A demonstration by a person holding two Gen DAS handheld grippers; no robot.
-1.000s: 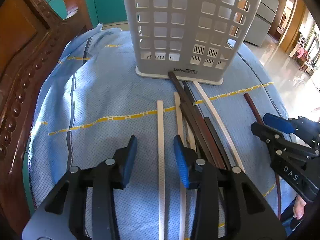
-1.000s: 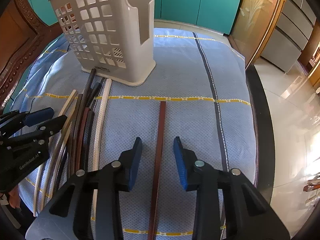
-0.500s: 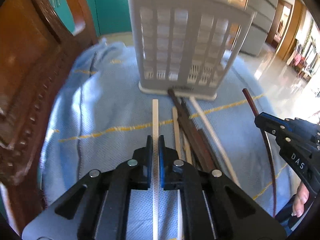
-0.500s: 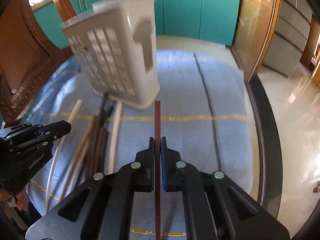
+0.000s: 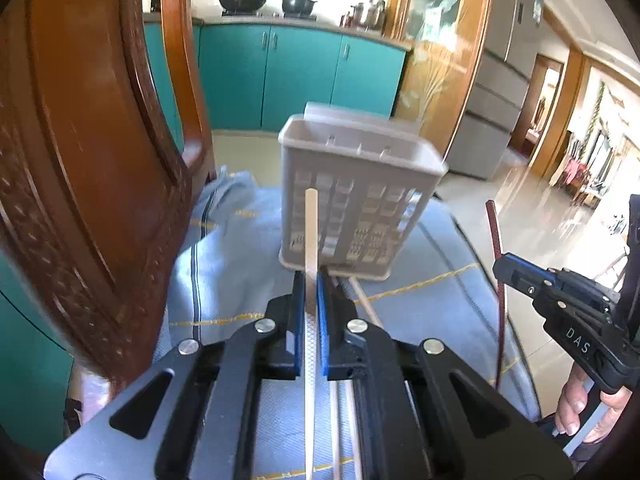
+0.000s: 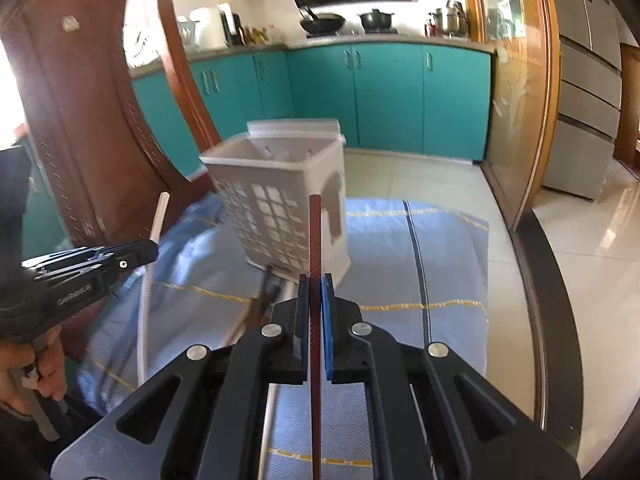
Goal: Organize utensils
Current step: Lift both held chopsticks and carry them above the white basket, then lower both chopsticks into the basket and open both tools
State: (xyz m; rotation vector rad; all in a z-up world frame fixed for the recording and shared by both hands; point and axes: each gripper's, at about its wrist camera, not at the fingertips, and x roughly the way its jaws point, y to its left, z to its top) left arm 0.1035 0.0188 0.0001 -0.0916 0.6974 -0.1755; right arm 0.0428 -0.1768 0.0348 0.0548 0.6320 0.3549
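With each gripper's fingers pinching one chopstick, cream [image 5: 311, 224] left and brown [image 6: 315, 240] right, lifted mid-carry; next, tips over the basket [image 5: 352, 184], dropped in.

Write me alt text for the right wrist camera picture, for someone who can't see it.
The right gripper is shut on a thin dark red chopstick, held up in front of a white plastic lattice utensil basket on a light blue tablecloth. At the left, the left gripper holds a cream chopstick, with teal kitchen cabinets behind.
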